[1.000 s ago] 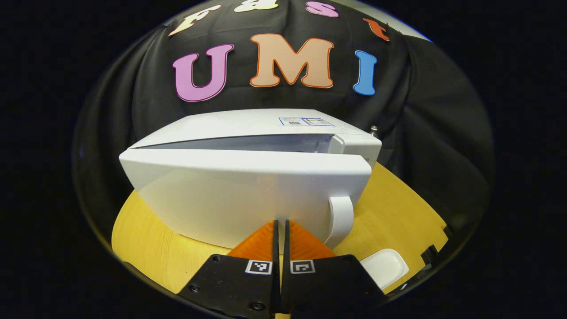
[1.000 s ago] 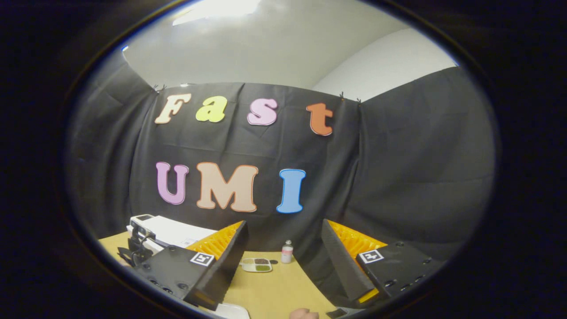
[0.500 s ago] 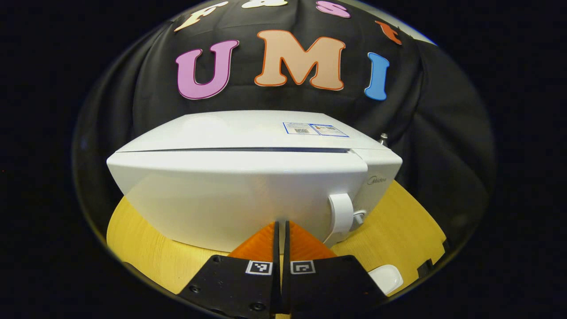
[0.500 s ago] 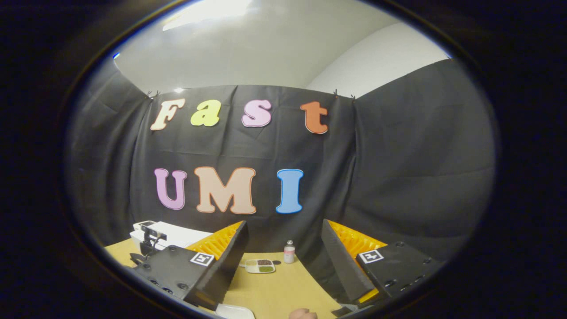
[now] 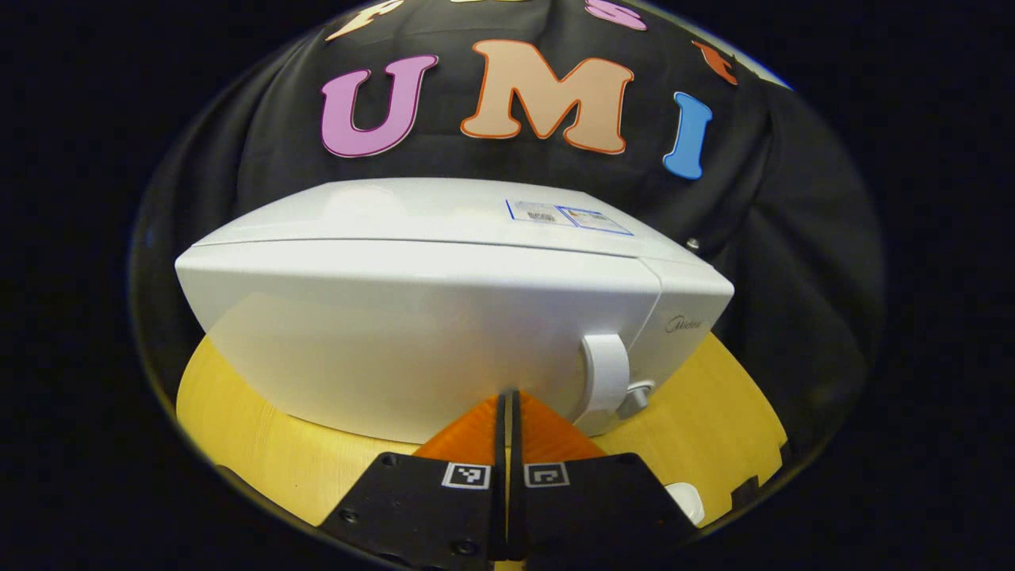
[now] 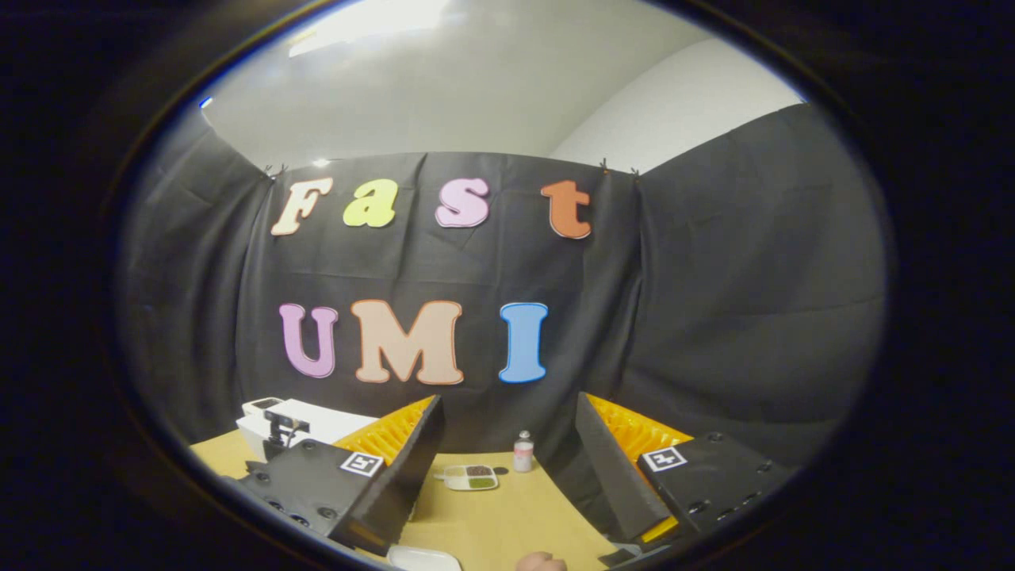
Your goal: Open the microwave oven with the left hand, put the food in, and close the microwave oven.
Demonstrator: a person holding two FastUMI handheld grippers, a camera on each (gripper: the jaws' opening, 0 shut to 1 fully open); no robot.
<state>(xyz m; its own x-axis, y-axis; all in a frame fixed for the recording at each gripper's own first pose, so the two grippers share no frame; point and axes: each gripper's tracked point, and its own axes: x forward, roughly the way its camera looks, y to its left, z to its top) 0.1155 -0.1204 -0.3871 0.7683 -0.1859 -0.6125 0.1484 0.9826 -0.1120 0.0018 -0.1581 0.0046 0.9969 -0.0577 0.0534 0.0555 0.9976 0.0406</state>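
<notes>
Microwave oven [image 5: 444, 317] door closed, contents hidden; left gripper [image 5: 507, 400] clenched, empty; right gripper [image 6: 507, 444] released; tray [image 6: 471, 477] contents indistinct.

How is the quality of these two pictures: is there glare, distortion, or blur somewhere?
Left gripper view: the fisheye lens bows the white microwave oven into a bulging shape, soft sheen on its door, the image sharp, the yellow table evenly lit. Right gripper view: a bright overexposed patch on the ceiling, the cloth wall curved by the lens; the small tray and bottle are too small for detail.
</notes>
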